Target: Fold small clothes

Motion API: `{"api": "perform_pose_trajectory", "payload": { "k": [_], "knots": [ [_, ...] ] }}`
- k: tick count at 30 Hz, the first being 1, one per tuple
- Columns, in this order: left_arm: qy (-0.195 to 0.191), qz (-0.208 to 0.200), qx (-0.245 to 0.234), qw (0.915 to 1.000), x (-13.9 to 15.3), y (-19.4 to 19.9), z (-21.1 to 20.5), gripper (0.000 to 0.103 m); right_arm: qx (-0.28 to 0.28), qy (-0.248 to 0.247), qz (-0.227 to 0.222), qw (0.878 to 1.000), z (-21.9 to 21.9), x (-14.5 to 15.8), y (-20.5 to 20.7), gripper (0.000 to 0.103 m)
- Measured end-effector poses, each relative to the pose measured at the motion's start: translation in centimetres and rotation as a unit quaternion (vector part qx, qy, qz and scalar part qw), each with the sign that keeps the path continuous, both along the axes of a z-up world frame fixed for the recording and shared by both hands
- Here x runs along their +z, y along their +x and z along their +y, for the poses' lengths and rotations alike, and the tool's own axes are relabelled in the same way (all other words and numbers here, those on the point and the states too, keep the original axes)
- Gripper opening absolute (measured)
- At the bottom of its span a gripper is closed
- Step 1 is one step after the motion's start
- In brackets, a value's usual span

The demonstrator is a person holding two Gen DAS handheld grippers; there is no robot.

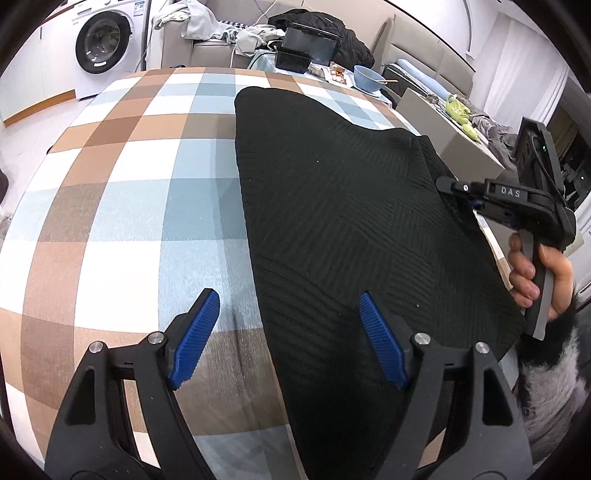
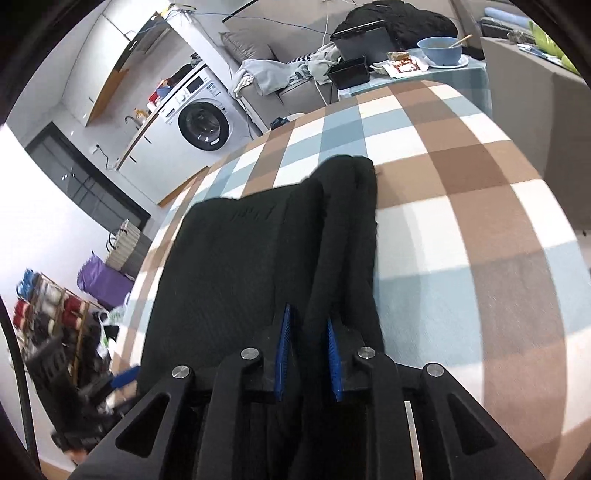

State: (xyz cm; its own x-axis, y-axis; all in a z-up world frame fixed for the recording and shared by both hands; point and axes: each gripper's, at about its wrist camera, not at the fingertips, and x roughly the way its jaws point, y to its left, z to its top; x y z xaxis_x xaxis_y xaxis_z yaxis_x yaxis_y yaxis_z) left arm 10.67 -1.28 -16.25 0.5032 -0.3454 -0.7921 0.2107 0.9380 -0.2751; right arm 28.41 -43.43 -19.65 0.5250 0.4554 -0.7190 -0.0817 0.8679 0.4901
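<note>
A black ribbed knit garment [image 1: 340,221] lies spread on the checked tablecloth [image 1: 122,192]. My left gripper [image 1: 288,332] is open just above the cloth, its left finger over bare tablecloth and its right finger over the garment's near left edge. My right gripper [image 1: 448,184] shows at the garment's right edge, shut on the fabric. In the right wrist view the right gripper [image 2: 308,354] pinches a raised fold of the black garment [image 2: 236,266] between its blue pads [image 2: 282,354].
A side table [image 1: 266,59] behind holds a black tray [image 1: 291,59], a blue bowl [image 1: 367,77] and food packets. A washing machine [image 1: 105,40] stands far left. A sofa with clothes [image 1: 207,26] is at the back. A grey box [image 1: 436,122] sits to the right.
</note>
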Motion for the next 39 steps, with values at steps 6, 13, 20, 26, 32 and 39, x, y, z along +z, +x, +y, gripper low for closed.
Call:
{"api": "perform_pose_trajectory", "payload": {
  "k": [6, 13, 20, 26, 32, 39],
  "knots": [
    [-0.001, -0.004, 0.001, 1.0000, 0.2, 0.6, 0.0, 0.076, 0.006, -0.012, -0.087, 0.996, 0.8, 3.6, 0.0, 0.007],
    [0.014, 0.000, -0.007, 0.9999, -0.4, 0.5, -0.7, 0.076, -0.001, -0.004, 0.010, 1.000, -0.5, -0.2, 0.7, 0.017],
    [0.005, 0.006, -0.014, 0.9999, -0.5, -1.1, -0.6, 0.076, 0.057, 0.063, 0.033, 0.996, -0.4, -1.2, -6.0, 0.029],
    [0.010, 0.002, -0.023, 0.9997, -0.7, -2.8, -0.6, 0.076, 0.063, 0.043, 0.021, 0.997, -0.2, -1.3, -11.0, 0.022],
    [0.013, 0.003, -0.014, 0.9998, -0.8, -4.0, 0.1, 0.076, 0.060, 0.001, -0.018, 0.998, 0.1, 0.5, -12.5, 0.017],
    [0.030, -0.057, -0.017, 0.9978, 1.6, -5.8, -0.4, 0.076, 0.040, -0.095, -0.052, 0.993, 0.5, 2.9, -14.6, 0.032]
  ]
}}
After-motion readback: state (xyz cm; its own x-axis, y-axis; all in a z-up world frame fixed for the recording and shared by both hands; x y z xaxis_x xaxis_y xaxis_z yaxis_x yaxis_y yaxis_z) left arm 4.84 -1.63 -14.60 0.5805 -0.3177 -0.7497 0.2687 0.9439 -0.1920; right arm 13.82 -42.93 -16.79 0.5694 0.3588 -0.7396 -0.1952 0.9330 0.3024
